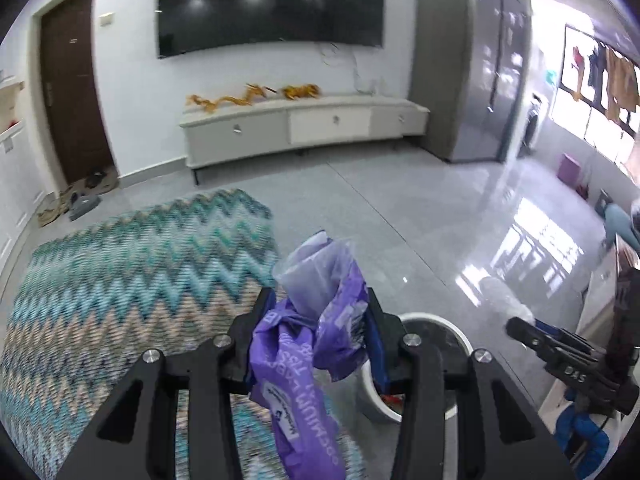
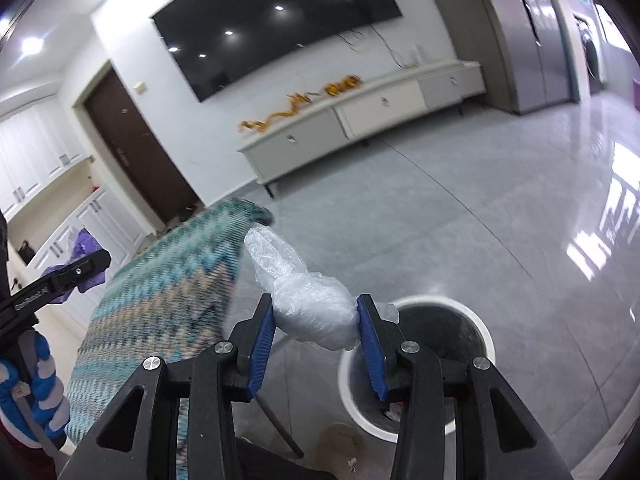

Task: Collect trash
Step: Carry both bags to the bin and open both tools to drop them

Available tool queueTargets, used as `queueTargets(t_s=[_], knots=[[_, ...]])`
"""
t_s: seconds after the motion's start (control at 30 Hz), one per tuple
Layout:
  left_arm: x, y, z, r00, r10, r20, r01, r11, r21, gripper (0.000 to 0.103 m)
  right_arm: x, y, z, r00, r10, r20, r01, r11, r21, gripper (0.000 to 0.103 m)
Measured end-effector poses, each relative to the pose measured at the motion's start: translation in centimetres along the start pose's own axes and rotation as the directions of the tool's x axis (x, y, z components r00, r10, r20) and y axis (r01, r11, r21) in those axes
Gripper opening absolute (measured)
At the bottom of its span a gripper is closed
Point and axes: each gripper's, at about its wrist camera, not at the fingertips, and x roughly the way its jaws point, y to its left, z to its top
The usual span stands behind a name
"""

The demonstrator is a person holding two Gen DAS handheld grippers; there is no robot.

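Note:
My left gripper (image 1: 320,332) is shut on a crumpled purple plastic wrapper (image 1: 308,332) with white print, held above the floor beside a round white trash bin (image 1: 440,320) with a dark inside. My right gripper (image 2: 316,320) is shut on a balled clear plastic bag (image 2: 312,308), held above and left of the same bin (image 2: 486,334). The right gripper shows at the right edge of the left wrist view (image 1: 516,326), still holding the clear bag. The left gripper with the purple wrapper shows at the left of the right wrist view (image 2: 90,260).
A zigzag teal and beige rug (image 1: 132,280) lies left of the bin on the glossy grey tile floor (image 1: 420,208). A low white TV cabinet (image 1: 304,124) stands against the far wall under a large TV (image 1: 272,4). A brown door (image 1: 72,92) is at far left.

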Motion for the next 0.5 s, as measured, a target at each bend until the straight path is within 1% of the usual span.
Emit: queueTargets(t_s=[0.17, 0.27, 0.33, 0.4, 0.5], knots=[[3.8, -3.7, -0.2, 0.995, -0.065, -0.071, 0.069, 0.996, 0.053, 0.041, 1.7, -3.6, -0.4, 0.998, -0.048, -0.046, 0.051, 0.997, 0.064, 0.039], [6.3, -6.0, -0.6, 0.986, -0.113, -0.124, 0.122, 0.99, 0.067, 0.041, 2.8, -5.7, -1.0, 0.994, -0.074, -0.082, 0.082, 0.992, 0.099, 0.039], [8.2, -7.3, -1.0, 0.975, -0.154, -0.162, 0.166, 0.984, 0.061, 0.041, 3.5, -6.8, -1.3, 0.991, -0.085, -0.102, 0.097, 0.988, 0.119, 0.039], [9.4, -8.4, -1.3, 0.966, -0.179, -0.188, 0.191, 0.98, 0.051, 0.041, 4.3, -7.9, -1.7, 0.988, -0.093, -0.122, 0.11, 0.984, 0.137, 0.04], [11.2, -9.5, -1.9, 0.946, -0.228, -0.229, 0.239, 0.971, 0.022, 0.042, 5.3, -8.9, -2.0, 0.984, -0.103, -0.148, 0.125, 0.98, 0.152, 0.04]])
